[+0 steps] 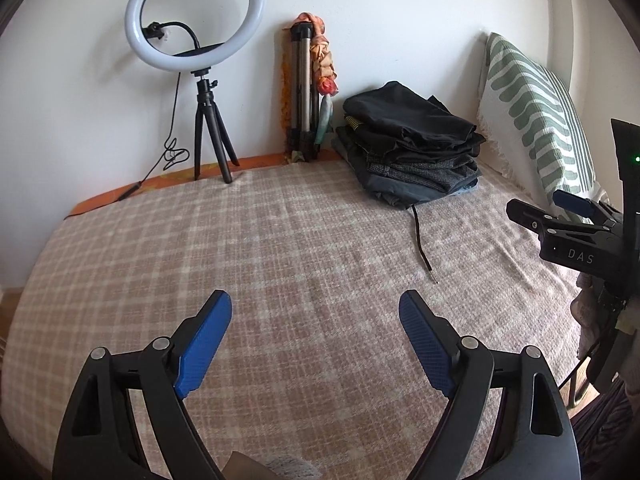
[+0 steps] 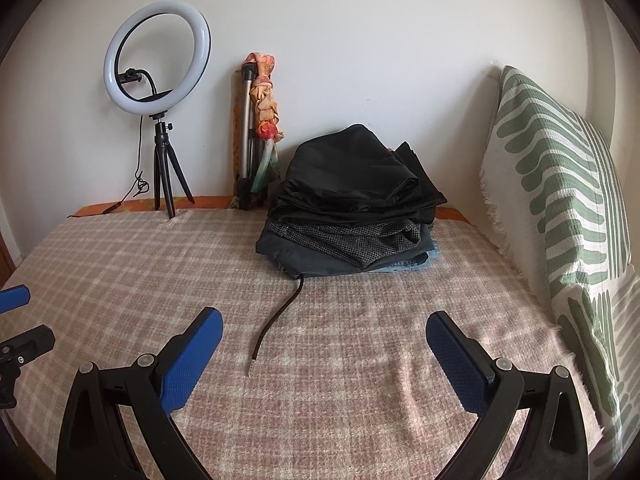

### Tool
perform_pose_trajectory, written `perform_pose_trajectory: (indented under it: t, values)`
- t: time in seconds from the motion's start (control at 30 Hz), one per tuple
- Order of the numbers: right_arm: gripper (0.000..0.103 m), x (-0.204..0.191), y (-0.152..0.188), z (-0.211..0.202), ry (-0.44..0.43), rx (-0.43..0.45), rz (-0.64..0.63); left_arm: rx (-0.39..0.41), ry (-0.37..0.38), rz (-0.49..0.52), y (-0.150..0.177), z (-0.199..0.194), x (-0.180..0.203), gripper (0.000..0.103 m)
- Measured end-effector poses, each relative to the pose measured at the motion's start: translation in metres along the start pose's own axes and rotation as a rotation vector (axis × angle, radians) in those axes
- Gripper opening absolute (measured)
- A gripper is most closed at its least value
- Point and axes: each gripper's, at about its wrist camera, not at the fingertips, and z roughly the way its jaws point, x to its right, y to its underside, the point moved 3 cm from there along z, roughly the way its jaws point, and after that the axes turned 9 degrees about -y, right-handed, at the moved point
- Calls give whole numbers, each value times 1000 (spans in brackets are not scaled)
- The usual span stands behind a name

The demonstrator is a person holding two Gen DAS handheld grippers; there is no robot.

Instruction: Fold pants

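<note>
A pile of folded dark pants [image 1: 412,146] sits at the far side of the bed, black ones on top; it also shows in the right wrist view [image 2: 352,204]. A black drawstring [image 2: 278,314] trails from the pile toward me, and shows in the left wrist view too [image 1: 421,240]. My left gripper [image 1: 316,316] is open and empty above the checked blanket [image 1: 260,240]. My right gripper [image 2: 324,334] is open and empty, short of the pile. The right gripper shows at the right edge of the left wrist view [image 1: 548,208].
A ring light on a small tripod [image 1: 200,80] stands at the far left by the wall. A folded tripod with a scarf [image 1: 310,88] leans on the wall. A green-striped pillow [image 2: 560,216] stands along the right side.
</note>
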Motion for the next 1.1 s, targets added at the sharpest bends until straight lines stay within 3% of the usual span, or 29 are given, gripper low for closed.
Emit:
perform_pose_trajectory:
  t: [0.2,0.37,1.1]
  values:
    - [103,4,4,3,9,-13,11,-13,-14,-5,3,5,-3,86]
    - [103,0,1,1,14,-1,-11,-13,-45,-7,2,8,-4,99]
    - [103,-2,1,2,5,-3,-9,-17,-40,-12,2,6,-4,100]
